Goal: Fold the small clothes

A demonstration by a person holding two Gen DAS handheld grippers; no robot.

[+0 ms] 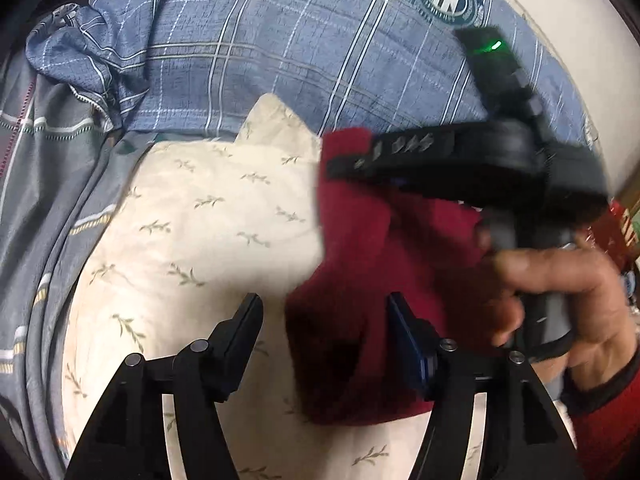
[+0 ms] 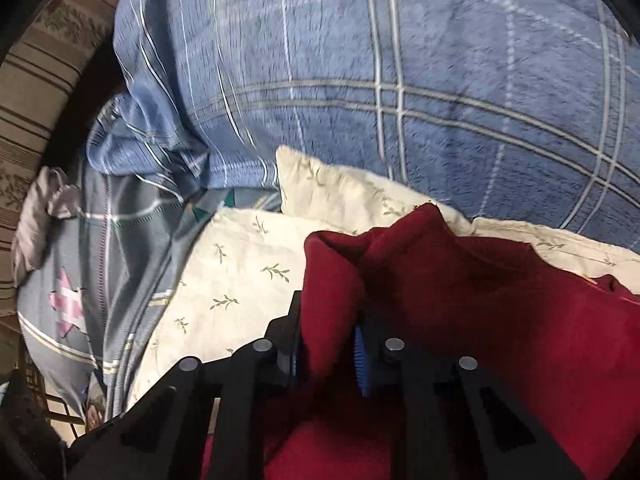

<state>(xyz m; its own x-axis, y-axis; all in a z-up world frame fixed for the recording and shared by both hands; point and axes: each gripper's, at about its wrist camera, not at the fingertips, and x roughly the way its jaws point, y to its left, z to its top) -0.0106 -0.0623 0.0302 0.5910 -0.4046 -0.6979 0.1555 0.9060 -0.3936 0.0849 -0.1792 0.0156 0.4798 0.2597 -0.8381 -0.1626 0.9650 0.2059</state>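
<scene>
A fold of the red garment (image 2: 500, 300) is pinched betw. the R gripper (image 2: 328, 344) fingers, above the cream leaf-print pillow (image 1: 192, 232) on the bed. The L gripper (image 1: 324, 320) fingers are spread, w/ the garment's edge betw. them, ungripped.

I see a dark red garment (image 2: 500, 304) on a cream pillow (image 1: 208, 224) printed with green sprigs. Behind lies a blue plaid blanket (image 2: 400, 80) with pale lines.

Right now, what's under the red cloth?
The red cloth lies on a cream leaf-print pillow, with blue checked bedding behind. The pillow's part beneath the cloth is covered, so anything there stays hidden.
</scene>
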